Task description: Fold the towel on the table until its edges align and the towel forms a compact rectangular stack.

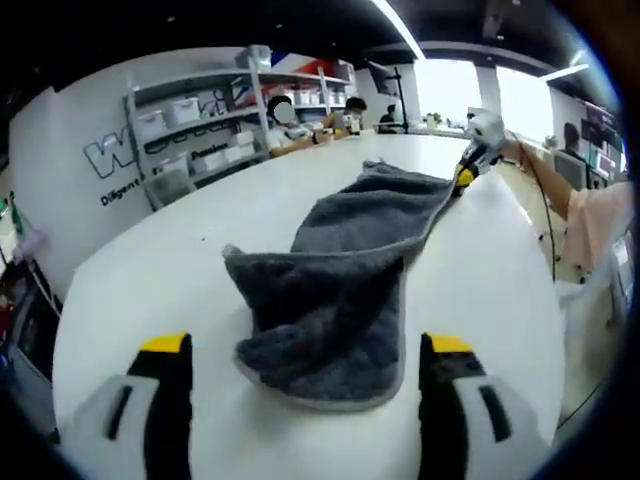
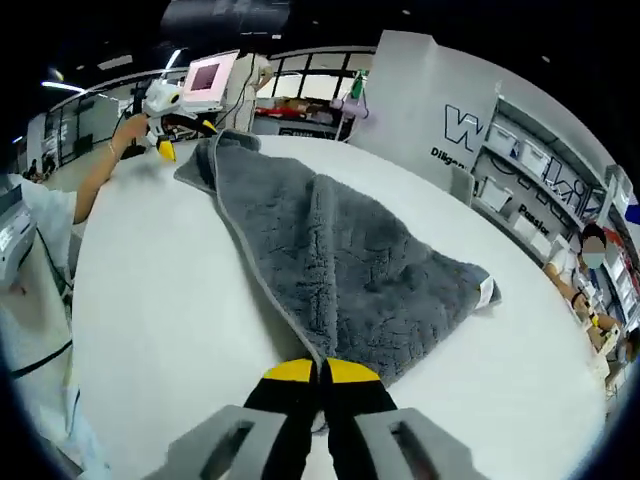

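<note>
A grey towel (image 1: pixel 345 265) is spread lengthwise on a white table (image 1: pixel 170 250), rumpled and partly doubled over at its near end in the left gripper view. There the left gripper (image 1: pixel 305 400) is seen with its jaws wide apart, one on each side of the towel's near bunched end, and nothing is clamped between them; whether the jaws touch the cloth cannot be told. At the towel's far right corner the right gripper (image 1: pixel 465 175) is seen small, and its jaws are hard to make out from this side.

In the right gripper view the right gripper (image 2: pixel 320 372) is closed, its yellow tips pressed together on the towel's (image 2: pixel 340 260) near corner, where the hemmed edge comes to a point. The towel runs away from it across the table (image 2: pixel 160 320) to the far left, where the left gripper (image 2: pixel 165 150) is held in a hand (image 2: pixel 128 128); its jaws are too small to read there. A small tag shows at the towel's right edge.

Shelves (image 1: pixel 200 130) with bins stand against the far wall, their contents blurred.
</note>
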